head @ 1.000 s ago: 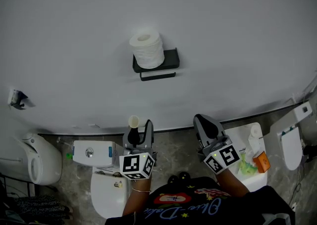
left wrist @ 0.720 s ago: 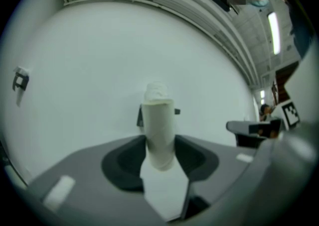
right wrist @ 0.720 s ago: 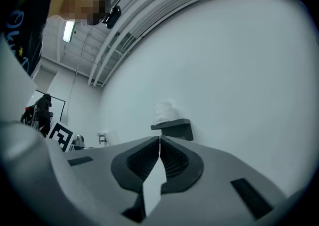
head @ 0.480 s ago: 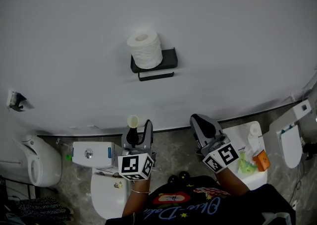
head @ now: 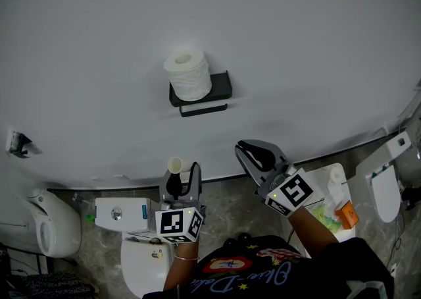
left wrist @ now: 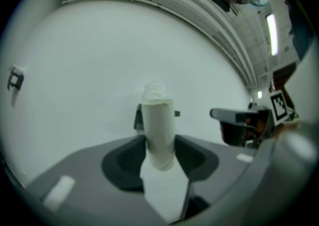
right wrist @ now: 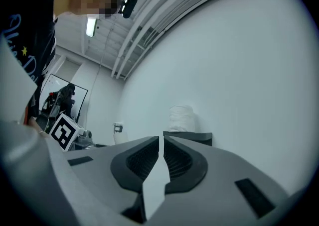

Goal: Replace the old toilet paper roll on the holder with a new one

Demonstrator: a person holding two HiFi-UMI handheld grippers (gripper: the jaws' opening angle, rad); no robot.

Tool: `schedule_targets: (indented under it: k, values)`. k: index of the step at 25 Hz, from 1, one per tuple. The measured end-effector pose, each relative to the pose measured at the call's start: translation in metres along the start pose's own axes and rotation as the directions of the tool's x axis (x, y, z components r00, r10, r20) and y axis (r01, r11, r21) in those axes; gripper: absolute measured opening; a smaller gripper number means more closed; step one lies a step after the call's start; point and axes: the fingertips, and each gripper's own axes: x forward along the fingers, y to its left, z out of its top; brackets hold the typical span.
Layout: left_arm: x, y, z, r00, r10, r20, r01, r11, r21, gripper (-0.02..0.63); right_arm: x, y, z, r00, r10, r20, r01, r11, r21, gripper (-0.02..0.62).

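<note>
Below the wall holder (head: 222,85), the left tool (head: 184,175) points level, clamped on an upright cardboard tube (head: 175,163), while the right tool (head: 248,153), jaws pressed together and empty, tilts slightly upward.

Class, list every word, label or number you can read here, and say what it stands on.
Black shirt: pale cursive lettering, cut off, not reliably readable.
Small orange packet: print too small to read.
White marker cubes: black square patterns, no letters.
Bare cardboard tube, white paper roll: no print visible.

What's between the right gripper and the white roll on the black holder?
Nothing: in the head view only bare wall separates the right gripper from the roll.
</note>
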Motion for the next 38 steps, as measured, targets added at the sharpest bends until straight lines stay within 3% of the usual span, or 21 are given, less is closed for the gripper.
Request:
schedule_targets:
  k: [6, 8, 10, 12, 14, 17, 19, 22, 24, 27, 31, 35, 38]
  values:
    - [0.014, 0.011, 0.006, 1.0, 0.0, 0.011, 0.0, 1.0, -0.008, 0.173, 0.045, -0.007, 0.035, 0.992, 0.111, -0.059, -0.119, 0.98, -0.159, 0.025]
    - [0.017, 0.016, 0.007, 1.0, 0.005, 0.016, -0.005, 1.0, -0.016, 0.173, 0.062, -0.01, 0.044, 0.983, 0.152, -0.101, -0.17, 0.965, -0.2, 0.117]
    - [0.018, 0.02, 0.007, 1.0, 0.007, 0.017, -0.007, 1.0, -0.024, 0.173, 0.079, -0.01, 0.059, 0.973, 0.194, -0.127, -0.224, 0.93, -0.291, 0.123]
    - [0.018, 0.023, 0.006, 1.0, 0.01, 0.017, -0.009, 0.999, -0.033, 0.173, 0.094, -0.009, 0.073, 0.958, 0.228, -0.173, -0.28, 0.872, -0.402, 0.131]
    - [0.019, 0.026, 0.006, 1.0, 0.013, 0.018, -0.012, 0.999, -0.037, 0.173, 0.111, -0.011, 0.079, 0.931, 0.235, -0.28, -0.353, 0.775, -0.525, 0.152]
    - [0.02, 0.029, 0.007, 1.0, 0.014, 0.018, -0.013, 0.999, -0.043, 0.173, 0.133, -0.022, 0.082, 0.89, 0.158, -0.427, -0.43, 0.605, -0.67, 0.166]
    - [0.018, 0.031, 0.007, 1.0, 0.018, 0.02, -0.017, 0.998, -0.056, 0.173, 0.147, -0.027, 0.081, 0.863, 0.118, -0.492, -0.471, 0.544, -0.694, 0.172]
    - [0.014, 0.038, 0.006, 0.999, 0.028, 0.019, -0.026, 0.997, -0.073, 0.173, 0.163, -0.032, 0.071, 0.792, 0.06, -0.608, -0.556, 0.484, -0.676, 0.177]
    - [0.011, 0.042, 0.005, 0.999, 0.036, 0.016, -0.035, 0.997, -0.07, 0.173, 0.17, -0.035, 0.065, 0.737, 0.041, -0.675, -0.612, 0.466, -0.639, 0.19]
    - [0.007, 0.047, 0.005, 0.999, 0.047, 0.016, -0.046, 0.996, -0.072, 0.173, 0.175, -0.04, 0.059, 0.652, 0.03, -0.758, -0.681, 0.461, -0.568, 0.207]
    - [0.003, 0.054, 0.006, 0.998, 0.065, 0.018, -0.063, 0.995, -0.079, 0.173, 0.177, -0.049, 0.053, 0.515, 0.022, -0.857, -0.767, 0.459, -0.448, 0.218]
    - [-0.001, 0.06, 0.005, 0.996, 0.083, 0.017, -0.081, 0.993, -0.087, 0.173, 0.179, -0.055, 0.044, 0.414, 0.001, -0.91, -0.812, 0.452, -0.369, 0.218]
    - [-0.004, 0.064, 0.006, 0.995, 0.096, 0.017, -0.094, 0.991, -0.091, 0.173, 0.18, -0.053, 0.039, 0.356, 0.013, -0.934, -0.836, 0.452, -0.312, 0.218]
